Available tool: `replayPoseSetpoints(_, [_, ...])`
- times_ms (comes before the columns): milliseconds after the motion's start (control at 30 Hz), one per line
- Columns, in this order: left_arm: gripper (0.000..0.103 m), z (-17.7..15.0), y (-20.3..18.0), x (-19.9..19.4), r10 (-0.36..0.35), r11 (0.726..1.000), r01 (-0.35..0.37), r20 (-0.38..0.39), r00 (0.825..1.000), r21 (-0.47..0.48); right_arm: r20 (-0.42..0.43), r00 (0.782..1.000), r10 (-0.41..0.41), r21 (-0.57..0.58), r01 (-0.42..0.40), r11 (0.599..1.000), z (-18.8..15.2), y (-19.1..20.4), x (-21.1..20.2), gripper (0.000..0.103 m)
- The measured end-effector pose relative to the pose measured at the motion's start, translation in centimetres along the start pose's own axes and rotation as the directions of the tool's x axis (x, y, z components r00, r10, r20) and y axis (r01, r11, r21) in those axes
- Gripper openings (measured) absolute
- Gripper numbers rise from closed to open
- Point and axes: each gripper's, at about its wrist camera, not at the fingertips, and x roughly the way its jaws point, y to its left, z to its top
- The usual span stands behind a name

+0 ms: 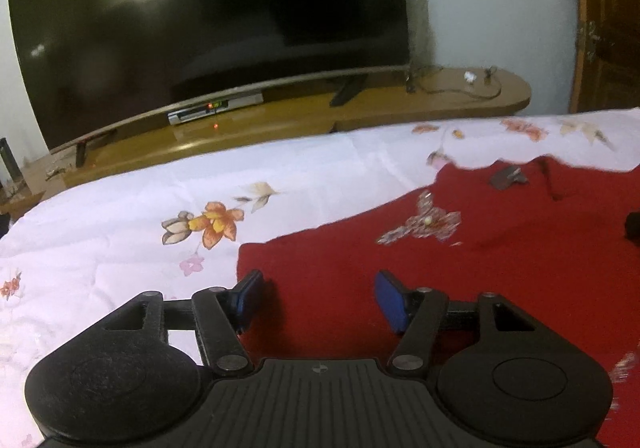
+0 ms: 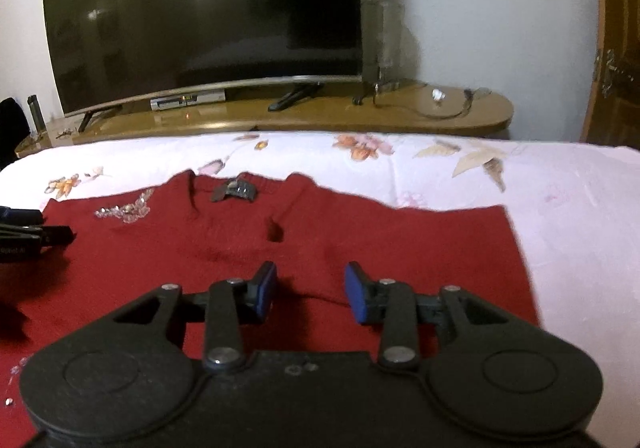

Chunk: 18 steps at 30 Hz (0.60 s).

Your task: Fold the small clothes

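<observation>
A small red knit garment (image 2: 360,232) lies flat on a white floral bedsheet (image 2: 560,215), with a grey neck label (image 2: 234,191) at its far edge and a beaded ornament (image 2: 128,209) near its left side. It also shows in the left wrist view (image 1: 500,268), with the ornament (image 1: 424,226). My left gripper (image 1: 316,300) is open and empty over the garment's left edge. My right gripper (image 2: 310,290) is open and empty over the garment's middle. The left gripper also shows at the left edge of the right wrist view (image 2: 28,232).
A large dark TV (image 2: 200,15) stands on a wooden stand (image 2: 360,115) just beyond the bed, with a set-top box (image 2: 186,100) and cables on it. A wooden door (image 2: 616,47) is at the right. The sheet (image 1: 120,248) stretches left of the garment.
</observation>
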Motion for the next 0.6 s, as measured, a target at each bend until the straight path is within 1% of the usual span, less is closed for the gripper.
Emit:
replayPoseSetpoints(133, [0.062,-0.1,-1.4,-1.3,-0.033,0.999,0.033,0.018,0.999,0.0,0.02,1.0,0.005,-0.007,-0.005,1.0,-0.5,-0.6,-1.8,0.037])
replayPoseSetpoints(267, [0.062,-0.9,-3.8,-1.4,-0.055,0.998,0.055,0.002,0.998,0.02,0.004,1.0,0.023,-0.011,-0.023,1.0,-0.9,-0.5,-1.8,0.037])
replayPoseSetpoints(300, [0.062,-1.2,-4.3,-1.4,-0.056,0.998,0.056,-0.002,0.998,0.02,-0.002,0.999,0.036,-0.017,-0.036,0.999,-1.1,-0.4,-1.7,0.039])
replayPoseSetpoints(367, [0.062,-1.6,-4.9,-1.5,-0.054,0.998,0.054,0.0,0.999,0.014,-0.037,0.998,0.058,-0.044,-0.06,0.997,-1.5,-0.2,-1.4,0.045])
replayPoseSetpoints(433, [0.062,-1.7,-5.1,-1.6,-0.047,0.999,0.047,-0.003,0.999,0.008,-0.049,0.996,0.071,-0.086,-0.075,0.993,-2.0,0.0,-1.5,0.047])
replayPoseSetpoints(467, [0.062,-1.7,-5.0,-1.6,-0.046,0.999,0.046,-0.007,0.999,-0.002,-0.047,0.996,0.07,-0.109,-0.075,0.991,-2.2,-0.1,-1.6,0.046])
replayPoseSetpoints(533, [0.062,-1.8,-4.7,-1.8,-0.039,0.999,0.039,-0.014,0.999,-0.012,-0.035,0.999,0.021,-0.107,-0.025,0.994,-2.3,-0.8,-2.0,0.045])
replayPoseSetpoints(600, [0.062,-2.2,-4.3,-2.3,-0.02,1.0,0.02,-0.014,1.0,-0.015,-0.024,0.999,-0.037,-0.075,0.035,0.997,-2.5,-2.0,-2.4,0.044])
